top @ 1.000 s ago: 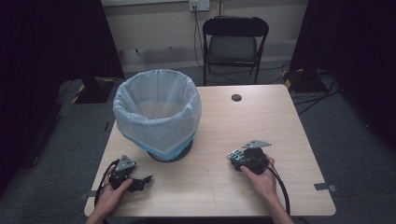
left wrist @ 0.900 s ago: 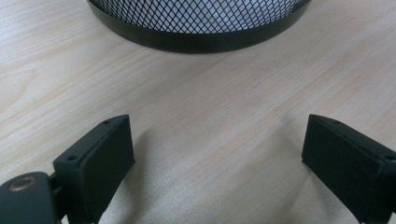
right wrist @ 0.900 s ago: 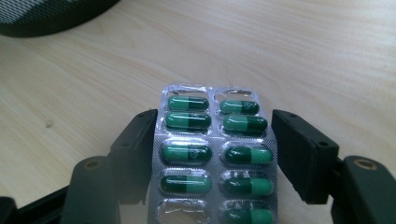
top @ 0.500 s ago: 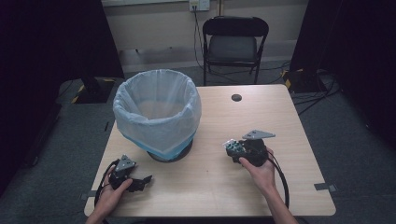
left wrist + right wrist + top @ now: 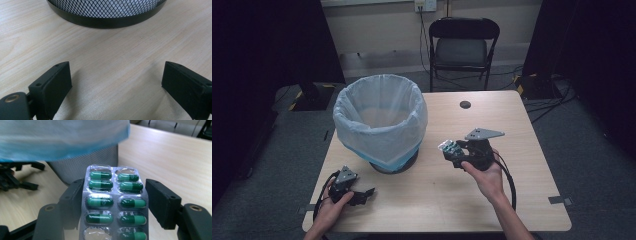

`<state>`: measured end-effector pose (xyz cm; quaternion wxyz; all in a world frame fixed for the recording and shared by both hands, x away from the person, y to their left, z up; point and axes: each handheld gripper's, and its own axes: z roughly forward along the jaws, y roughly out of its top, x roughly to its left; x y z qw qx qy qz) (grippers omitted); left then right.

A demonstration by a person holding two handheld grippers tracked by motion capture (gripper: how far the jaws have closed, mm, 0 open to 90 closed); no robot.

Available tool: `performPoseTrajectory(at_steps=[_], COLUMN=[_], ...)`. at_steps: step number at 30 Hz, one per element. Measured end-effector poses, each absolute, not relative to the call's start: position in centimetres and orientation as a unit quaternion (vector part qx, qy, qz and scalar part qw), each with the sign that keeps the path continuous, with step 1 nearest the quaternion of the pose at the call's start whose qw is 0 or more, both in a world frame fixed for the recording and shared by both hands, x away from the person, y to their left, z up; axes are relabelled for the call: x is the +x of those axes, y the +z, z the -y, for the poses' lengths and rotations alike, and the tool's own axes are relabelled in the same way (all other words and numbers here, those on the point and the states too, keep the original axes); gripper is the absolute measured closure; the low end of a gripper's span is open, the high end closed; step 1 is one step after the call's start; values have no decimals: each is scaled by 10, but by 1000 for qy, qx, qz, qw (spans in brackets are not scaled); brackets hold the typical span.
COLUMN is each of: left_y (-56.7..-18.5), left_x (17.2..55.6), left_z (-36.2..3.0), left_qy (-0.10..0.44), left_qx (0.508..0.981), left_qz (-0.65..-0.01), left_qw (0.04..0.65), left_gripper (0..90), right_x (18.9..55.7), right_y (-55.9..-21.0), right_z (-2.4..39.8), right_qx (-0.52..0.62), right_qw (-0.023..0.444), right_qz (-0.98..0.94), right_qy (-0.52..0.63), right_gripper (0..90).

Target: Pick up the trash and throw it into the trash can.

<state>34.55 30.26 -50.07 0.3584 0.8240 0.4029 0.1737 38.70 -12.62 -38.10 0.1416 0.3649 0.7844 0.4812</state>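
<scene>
Between the jaws of the right claw (image 5: 113, 202), at the frame's centre, a blister pack (image 5: 114, 202) of green capsules is clamped by its edges. Upper left stands the lined bin (image 5: 380, 120); the thin foil could buckle and slip before reaching it. Lower left, the left claw (image 5: 115, 82) gapes wide and empty on the surface (image 5: 512, 130).

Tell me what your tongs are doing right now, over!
Left tongs open, low over the table. Right tongs shut on pill pack, lifted beside the lined bin. Nothing in the way.

chair (image 5: 463, 47) behind table (image 5: 532, 165) | grey floor (image 5: 592, 130) | dark curtains (image 5: 262, 45) L+R
</scene>
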Motion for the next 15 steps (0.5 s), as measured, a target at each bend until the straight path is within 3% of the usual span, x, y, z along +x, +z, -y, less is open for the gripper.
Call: performPoseTrajectory(at_steps=[15], left_y=[-501], left_x=[345], left_z=[-303], left_qy=[174], left_qx=[824], left_qz=[-403], left_qw=[358], left_gripper=[86], right_x=[392], right_y=[-325], right_z=[113], right_qx=[324], right_qw=[145], right_qz=[-771], right_qy=[529], right_gripper=[342])
